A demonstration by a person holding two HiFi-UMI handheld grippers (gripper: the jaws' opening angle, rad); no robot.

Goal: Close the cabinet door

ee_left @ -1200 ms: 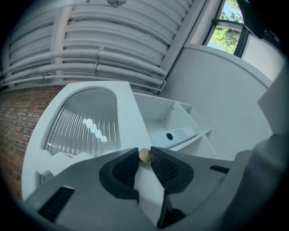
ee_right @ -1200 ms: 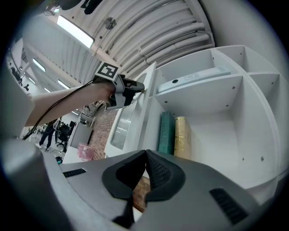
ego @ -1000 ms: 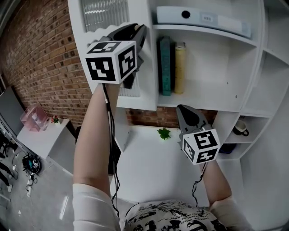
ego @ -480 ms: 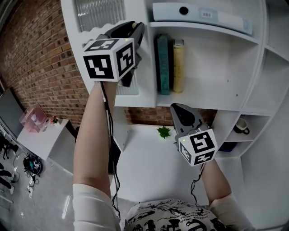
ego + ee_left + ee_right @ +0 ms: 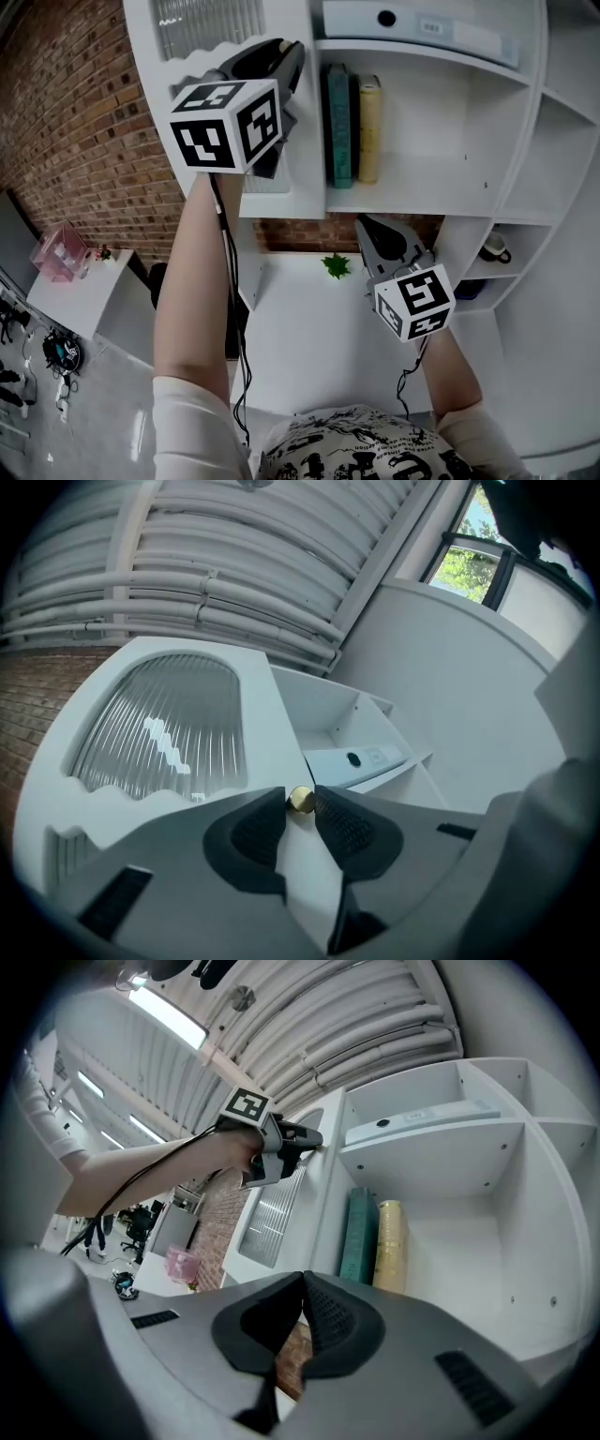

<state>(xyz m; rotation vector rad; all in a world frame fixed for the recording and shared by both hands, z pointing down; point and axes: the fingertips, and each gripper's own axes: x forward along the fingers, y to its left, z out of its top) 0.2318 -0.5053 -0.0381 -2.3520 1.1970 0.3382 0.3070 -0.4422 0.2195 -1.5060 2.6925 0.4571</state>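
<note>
The white cabinet door (image 5: 281,141) with a ribbed glass pane (image 5: 202,23) stands ajar at the left of the open shelf unit. My left gripper (image 5: 286,58) is raised to the door's free edge. In the left gripper view its tips (image 5: 300,803) pinch the small gold knob (image 5: 301,800) on the door (image 5: 159,733). The right gripper view shows that hand and gripper (image 5: 314,1140) at the door's edge (image 5: 323,1194). My right gripper (image 5: 367,225) hangs lower, under the shelf, its jaws (image 5: 302,1283) shut on nothing.
A teal book (image 5: 337,122) and a yellow book (image 5: 369,127) stand just right of the door. A pale binder (image 5: 412,23) lies on the shelf above, and a mug (image 5: 494,246) sits in a right-hand cubby. Below are a white desk (image 5: 309,337) with a small green plant (image 5: 335,265) and a brick wall (image 5: 84,141).
The right gripper has drifted slightly left under the shelf. The left gripper stays on the knob and the door stands much as before.
</note>
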